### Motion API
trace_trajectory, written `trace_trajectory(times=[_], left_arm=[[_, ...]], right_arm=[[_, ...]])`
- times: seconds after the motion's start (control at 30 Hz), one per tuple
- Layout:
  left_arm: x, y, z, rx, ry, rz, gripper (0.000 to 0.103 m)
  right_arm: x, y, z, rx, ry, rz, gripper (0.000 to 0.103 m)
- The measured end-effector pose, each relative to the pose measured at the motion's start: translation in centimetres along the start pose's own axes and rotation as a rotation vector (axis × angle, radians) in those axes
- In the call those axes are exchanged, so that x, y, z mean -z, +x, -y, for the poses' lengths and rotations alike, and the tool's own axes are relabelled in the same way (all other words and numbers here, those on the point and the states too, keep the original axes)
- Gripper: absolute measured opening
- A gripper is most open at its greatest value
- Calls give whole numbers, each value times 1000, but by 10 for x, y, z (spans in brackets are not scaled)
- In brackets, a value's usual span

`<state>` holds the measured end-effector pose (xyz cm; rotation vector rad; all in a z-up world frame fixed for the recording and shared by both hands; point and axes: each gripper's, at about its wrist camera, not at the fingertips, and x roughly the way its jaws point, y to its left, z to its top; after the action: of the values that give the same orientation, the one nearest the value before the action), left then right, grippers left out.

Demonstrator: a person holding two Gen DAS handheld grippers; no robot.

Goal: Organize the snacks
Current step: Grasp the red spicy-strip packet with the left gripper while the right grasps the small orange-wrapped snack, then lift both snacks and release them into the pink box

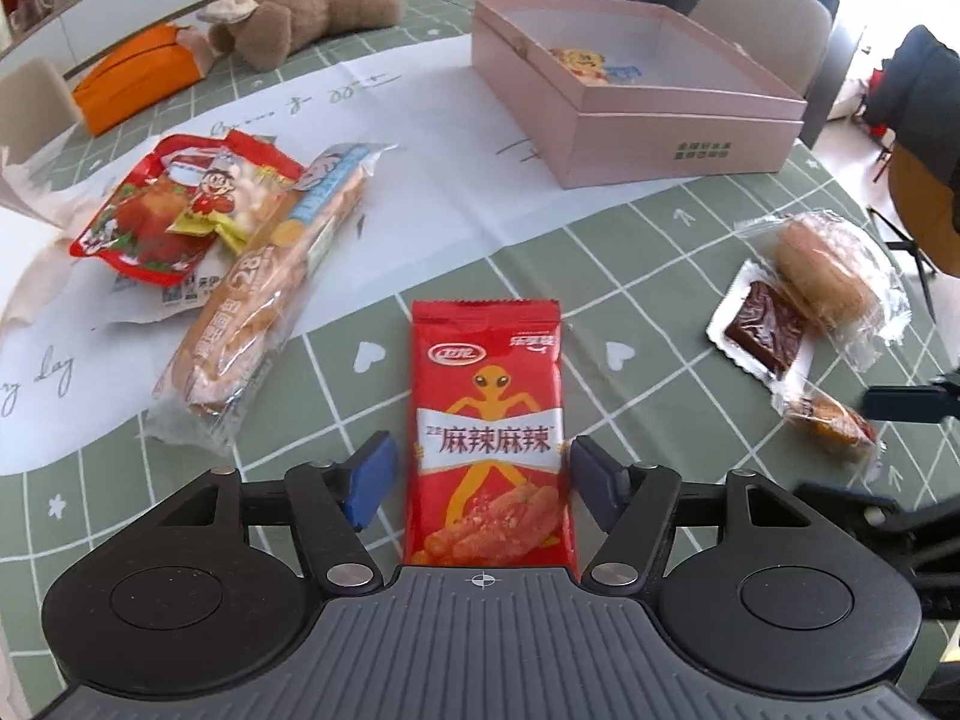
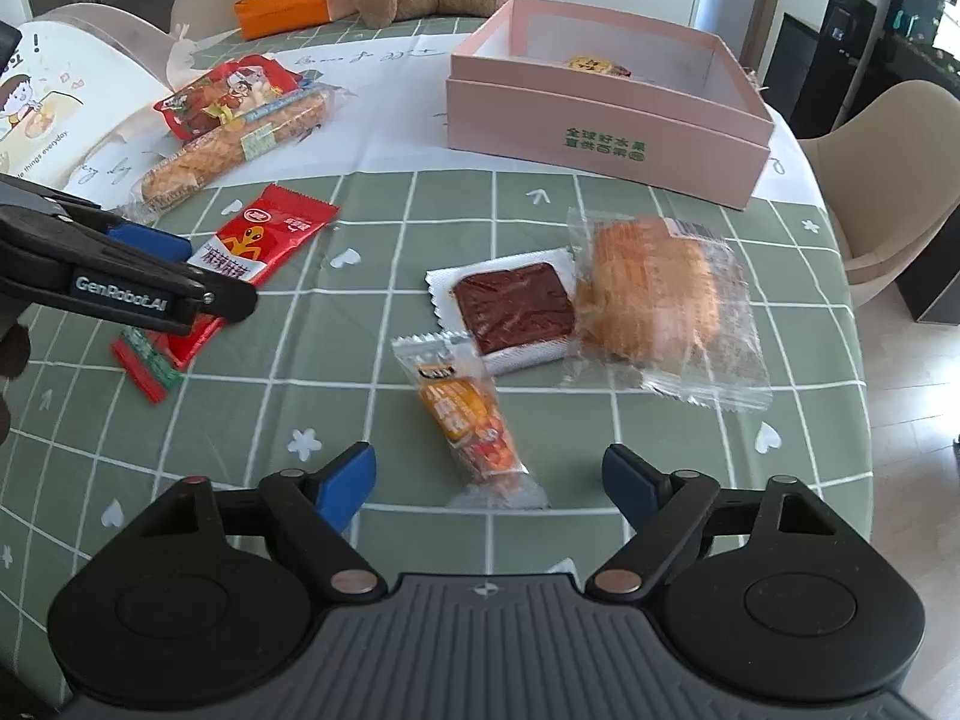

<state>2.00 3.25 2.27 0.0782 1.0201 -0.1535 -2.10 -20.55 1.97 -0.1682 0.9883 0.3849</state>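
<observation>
Pink cardboard box (image 1: 672, 144), lid off, holds one small snack packet (image 1: 591, 63). Left gripper (image 1: 483, 474) is spread around the red spicy-snack pouch (image 1: 486, 420), pads not pressing. Right gripper (image 2: 489, 480) is spread above the orange sausage packet (image 2: 465, 414) on the green tablecloth (image 2: 384, 228).

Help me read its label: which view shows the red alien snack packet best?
The left wrist view: the red alien snack packet lies flat, upright and near, between the open left gripper's fingers. The right wrist view shows it small, slanted and partly hidden behind that gripper.
</observation>
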Motion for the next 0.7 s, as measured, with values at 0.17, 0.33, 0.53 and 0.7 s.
trace_trajectory(times=[0.17, 0.33, 0.53, 0.7], left_arm=[[9, -8, 2, 43, 6, -3, 57], [16, -15, 8, 63, 13, -33, 54], [17, -24, 10, 115, -14, -33, 50], [1, -41, 9, 173, -55, 14, 50]], right_arm=[[-13, 4, -7, 5, -5, 11, 43], [-22, 3, -11, 3, -4, -14, 20], [-26, -21, -5, -35, 56, 23, 20], [-29, -46, 9, -33, 116, 78, 20]])
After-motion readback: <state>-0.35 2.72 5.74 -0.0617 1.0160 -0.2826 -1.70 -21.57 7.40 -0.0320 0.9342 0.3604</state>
